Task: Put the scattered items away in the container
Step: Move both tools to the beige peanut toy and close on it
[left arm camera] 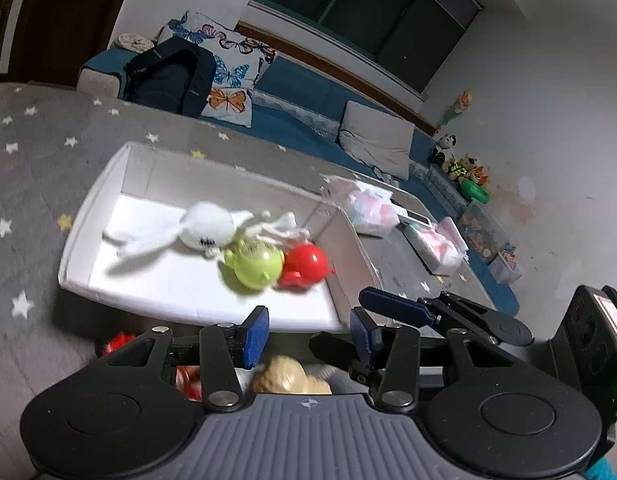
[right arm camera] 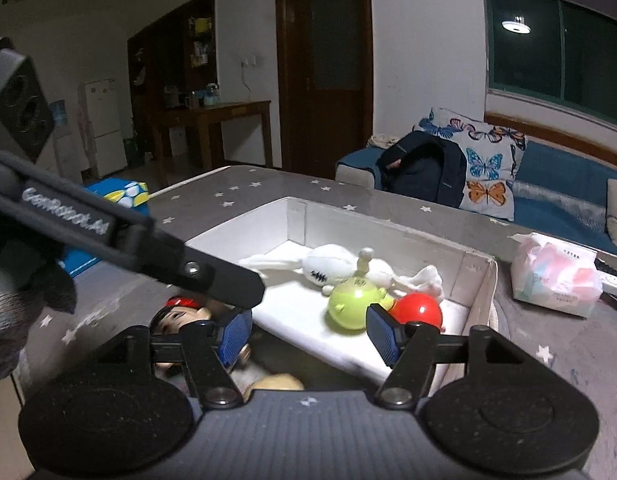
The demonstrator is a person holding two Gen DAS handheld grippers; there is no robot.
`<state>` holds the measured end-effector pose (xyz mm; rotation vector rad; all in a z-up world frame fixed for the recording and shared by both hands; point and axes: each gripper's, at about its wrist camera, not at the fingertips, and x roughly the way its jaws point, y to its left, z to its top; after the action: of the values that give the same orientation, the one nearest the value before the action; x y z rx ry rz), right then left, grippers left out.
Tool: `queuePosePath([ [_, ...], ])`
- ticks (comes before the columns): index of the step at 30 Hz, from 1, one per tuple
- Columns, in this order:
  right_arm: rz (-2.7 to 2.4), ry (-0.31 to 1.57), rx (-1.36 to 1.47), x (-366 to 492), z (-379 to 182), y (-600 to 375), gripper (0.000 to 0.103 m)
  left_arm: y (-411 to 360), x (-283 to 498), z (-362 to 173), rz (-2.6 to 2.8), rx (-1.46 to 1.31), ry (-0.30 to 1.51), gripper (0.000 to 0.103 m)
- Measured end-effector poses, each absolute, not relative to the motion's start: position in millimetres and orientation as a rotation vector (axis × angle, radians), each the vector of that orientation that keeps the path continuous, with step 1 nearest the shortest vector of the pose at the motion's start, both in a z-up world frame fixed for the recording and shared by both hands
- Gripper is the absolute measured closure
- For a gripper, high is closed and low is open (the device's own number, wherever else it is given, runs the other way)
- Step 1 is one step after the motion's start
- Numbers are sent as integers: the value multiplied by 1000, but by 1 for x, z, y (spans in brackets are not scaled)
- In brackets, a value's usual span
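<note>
A white cardboard box (left arm camera: 84, 220) (right arm camera: 478, 308) lies on a grey star-patterned cover. Inside it are a white plush toy (left arm camera: 206, 226) (right arm camera: 328, 264), a green plastic toy (left arm camera: 254, 266) (right arm camera: 350, 306) and a red ball toy (left arm camera: 306, 264) (right arm camera: 418, 310). In front of the box's near wall lie a doll with a red headband (right arm camera: 180, 314) and a beige toy (left arm camera: 288, 376) (right arm camera: 274, 382). My left gripper (left arm camera: 308, 338) hangs open above the beige toy, holding nothing. My right gripper (right arm camera: 308, 336) is open over the box's near edge, with nothing between its pads. One of its fingers (left arm camera: 392, 307) shows beside the left gripper.
Tissue packs (left arm camera: 372, 208) (right arm camera: 556, 280) lie on the cover to the right of the box. A blue sofa (right arm camera: 560, 176) with a dark backpack (right arm camera: 424, 168) and a butterfly cushion stands behind. The left gripper's black arm (right arm camera: 148, 244) crosses the right wrist view.
</note>
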<state>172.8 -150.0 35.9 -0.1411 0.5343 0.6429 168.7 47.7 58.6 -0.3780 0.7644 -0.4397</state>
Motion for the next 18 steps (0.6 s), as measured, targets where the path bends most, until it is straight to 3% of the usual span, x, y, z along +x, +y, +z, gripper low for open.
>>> queuePosePath([
  [18,619,646,-92,148,-21,-155,39,29,162,17,-410,-392,842,56],
])
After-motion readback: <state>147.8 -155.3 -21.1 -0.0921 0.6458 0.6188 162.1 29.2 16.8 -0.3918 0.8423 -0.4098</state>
